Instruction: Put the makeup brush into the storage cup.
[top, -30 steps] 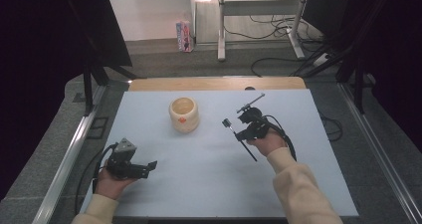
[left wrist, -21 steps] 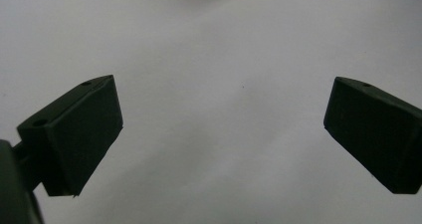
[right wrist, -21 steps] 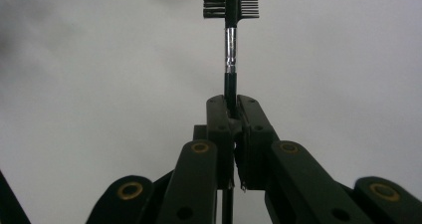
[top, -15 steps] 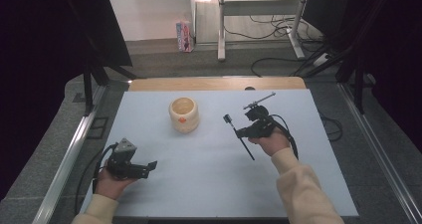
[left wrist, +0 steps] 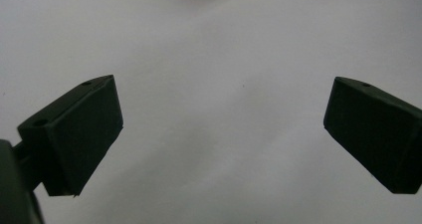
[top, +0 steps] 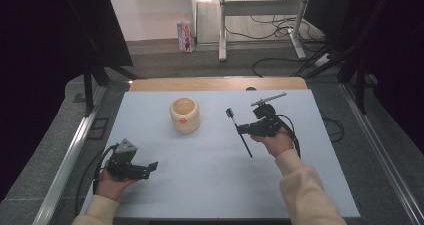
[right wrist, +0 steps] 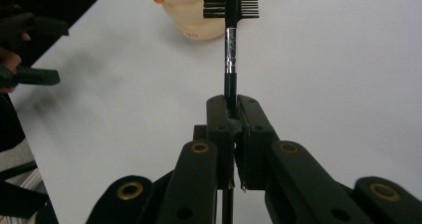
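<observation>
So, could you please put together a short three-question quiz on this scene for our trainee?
1. True or false: the right gripper is shut on the brow brush.
2. How do the left gripper's jaws stand? A) shut on a cloth B) open, with nothing between them C) shut on the pot
3. Which end of the brow brush points toward the cream pot?

Key
1. True: the jaws clamp its black handle.
2. B.
3. The end with comb and bristles.

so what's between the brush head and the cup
Nothing: bare white table separates the brush, clamped in the right gripper, from the cup, seen in the high view.
</observation>
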